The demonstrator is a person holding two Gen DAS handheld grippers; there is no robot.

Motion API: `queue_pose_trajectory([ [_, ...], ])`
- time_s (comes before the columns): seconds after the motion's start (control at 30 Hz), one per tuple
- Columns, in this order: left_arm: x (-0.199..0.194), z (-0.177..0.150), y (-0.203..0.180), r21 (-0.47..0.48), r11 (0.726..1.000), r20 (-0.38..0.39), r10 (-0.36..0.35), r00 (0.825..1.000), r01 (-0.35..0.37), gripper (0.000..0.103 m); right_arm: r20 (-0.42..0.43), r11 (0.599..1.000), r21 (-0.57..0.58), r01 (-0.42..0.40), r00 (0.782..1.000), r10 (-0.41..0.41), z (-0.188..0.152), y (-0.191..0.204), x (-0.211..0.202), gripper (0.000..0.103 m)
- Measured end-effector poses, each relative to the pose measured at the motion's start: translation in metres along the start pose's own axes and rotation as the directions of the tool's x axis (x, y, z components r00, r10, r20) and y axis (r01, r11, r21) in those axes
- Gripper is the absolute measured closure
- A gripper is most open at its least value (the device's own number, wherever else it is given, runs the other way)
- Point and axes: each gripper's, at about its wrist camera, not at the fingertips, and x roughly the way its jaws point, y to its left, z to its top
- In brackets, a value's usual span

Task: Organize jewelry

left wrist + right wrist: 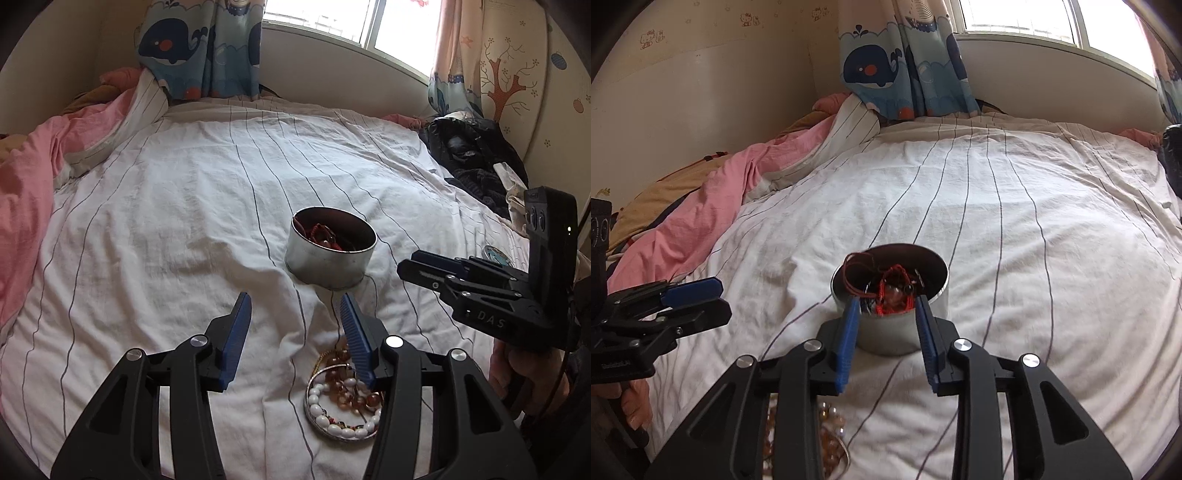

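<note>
Your right finger (356,343) covers part of the beads (341,387) in the lid (314,413); in the right wrist view your gripper frame hides most of the lid (846,456), and the bottom edge cuts it off. The tin (890,295) contents read only as a red tangle; pieces cannot be told apart. The dark pile (476,158) cannot be identified

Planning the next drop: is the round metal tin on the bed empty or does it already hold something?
Not empty. The upright, lidless tin holds red cord and beads, visible past its rim in both wrist views.
</note>
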Motion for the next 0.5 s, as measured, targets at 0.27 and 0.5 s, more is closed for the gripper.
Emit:
queue_pose_trajectory([
  [0.27,-0.021,-0.037,-0.018,0.044,0.999,-0.027,-0.02,0.999,0.022,0.055,-0.044,0.994,0.102,-0.034,0.998,0.039,-0.056,0.007,-0.043,0.068],
  [0.5,-0.017,-0.056,-0.029,0.087,0.996,-0.086,-0.027,0.996,0.035,0.056,-0.069,0.993,0.114,-0.029,0.997,0.037,-0.071,0.014,-0.039,0.068],
])
